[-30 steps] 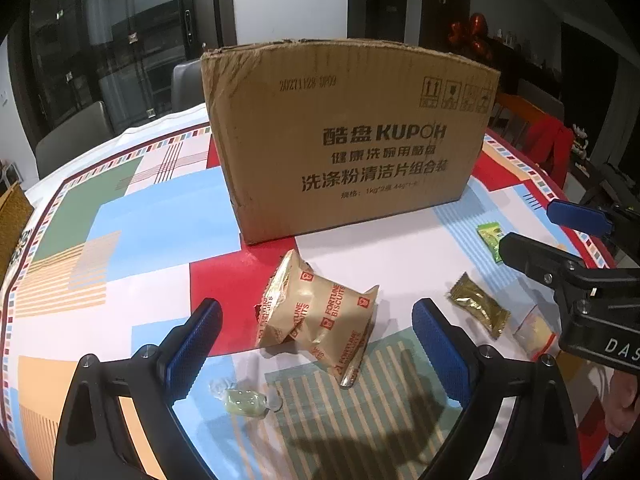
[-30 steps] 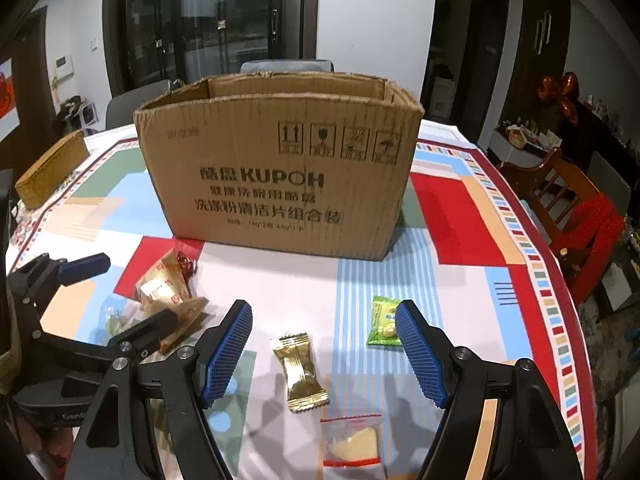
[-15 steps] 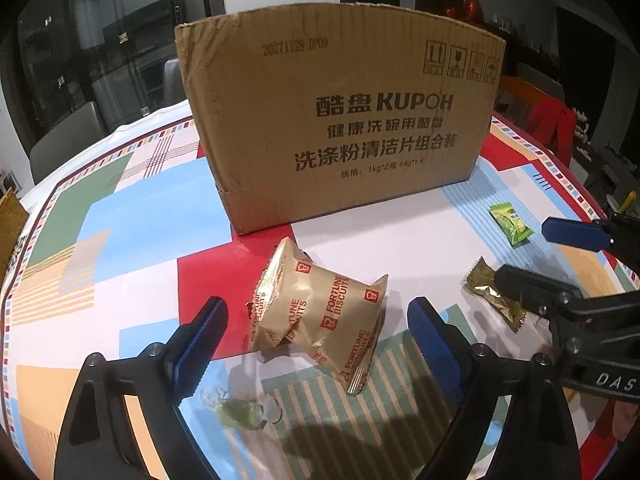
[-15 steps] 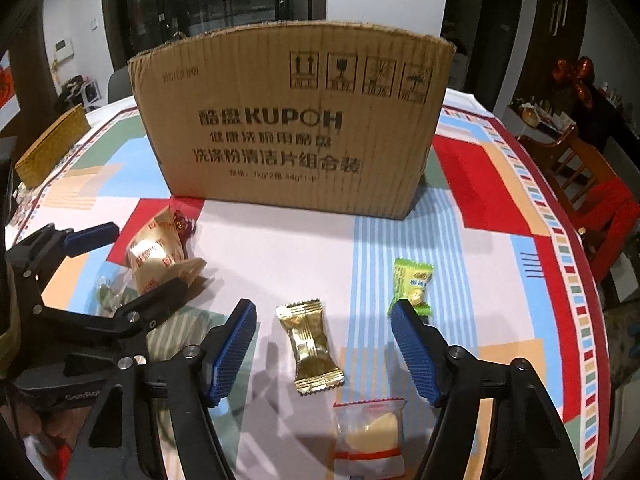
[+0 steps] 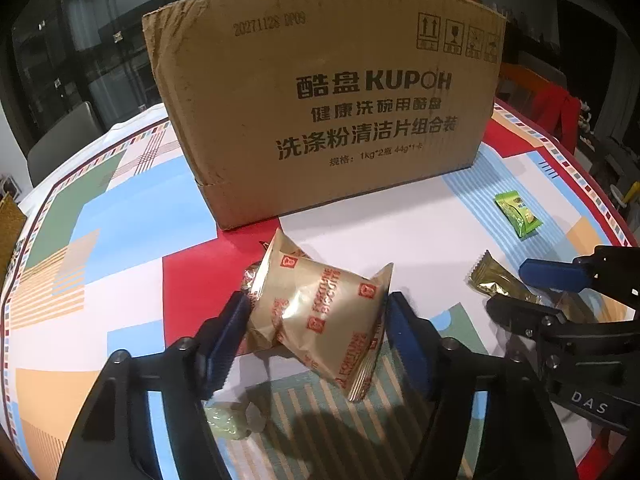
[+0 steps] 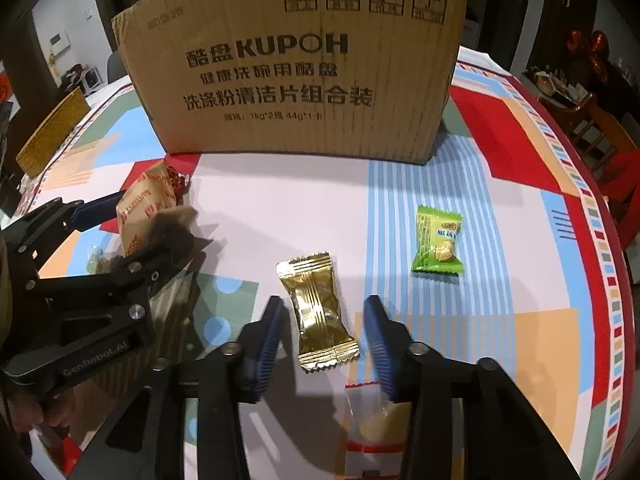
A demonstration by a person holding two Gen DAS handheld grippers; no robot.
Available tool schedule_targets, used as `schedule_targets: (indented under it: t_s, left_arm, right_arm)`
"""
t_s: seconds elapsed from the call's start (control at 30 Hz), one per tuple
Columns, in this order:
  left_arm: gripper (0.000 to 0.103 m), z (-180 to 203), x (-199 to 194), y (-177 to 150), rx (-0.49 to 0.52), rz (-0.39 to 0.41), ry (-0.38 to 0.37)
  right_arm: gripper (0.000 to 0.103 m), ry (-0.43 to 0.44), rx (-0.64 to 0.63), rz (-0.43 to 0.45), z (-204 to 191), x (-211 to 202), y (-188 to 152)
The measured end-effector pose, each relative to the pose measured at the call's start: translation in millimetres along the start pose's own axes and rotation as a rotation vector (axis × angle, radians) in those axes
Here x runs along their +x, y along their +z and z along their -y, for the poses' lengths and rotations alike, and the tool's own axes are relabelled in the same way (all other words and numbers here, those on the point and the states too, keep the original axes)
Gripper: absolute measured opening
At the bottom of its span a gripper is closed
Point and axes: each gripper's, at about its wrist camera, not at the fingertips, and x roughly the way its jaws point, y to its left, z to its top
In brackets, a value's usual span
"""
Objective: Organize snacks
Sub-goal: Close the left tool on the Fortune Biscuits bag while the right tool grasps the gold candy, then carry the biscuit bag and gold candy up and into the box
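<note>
A tan Fortune Biscuits packet [image 5: 320, 312] lies on the patterned tablecloth. My left gripper [image 5: 316, 320] has closed in on it, both pads touching its sides. It also shows in the right wrist view [image 6: 146, 208]. My right gripper [image 6: 322, 336] is open, its fingers either side of a gold wrapped candy [image 6: 318, 312] without touching. A green candy packet [image 6: 438, 244] lies to the right. A clear packet with red stripes [image 6: 374, 428] lies under the right finger. The cardboard box [image 5: 320, 92] stands behind.
A pale green wrapped candy [image 5: 232, 420] lies under my left finger. A red-foil candy [image 6: 176, 178] sits behind the biscuit packet. A gold box [image 6: 52, 132] is at the far left edge. Chairs [image 6: 600, 132] stand around the table.
Both grippers moved forward and down. The left jaws narrowed onto the biscuit packet. The right jaws narrowed around the gold candy.
</note>
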Motion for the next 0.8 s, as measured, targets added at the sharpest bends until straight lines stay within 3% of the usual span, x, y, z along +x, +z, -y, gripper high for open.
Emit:
schedule_targets:
  t_s: [0.1,0.43,0.8]
  left_arm:
    - [0.065,2,0,-1,0.006,-0.003,0.013]
    - [0.051,-1,-5,-3,-0.03,-0.011,0.014]
    - [0.048,-11,-20,0,-0.09,-0.003,0.021]
  right_arm:
    - [0.023,-0.001,-0.008,0.002,-1,-1,0]
    - [0.021,-0.002,-0.001,0.022,3,-7,5]
    - [0.021,0.004,0.004,0.062,3,-18,16]
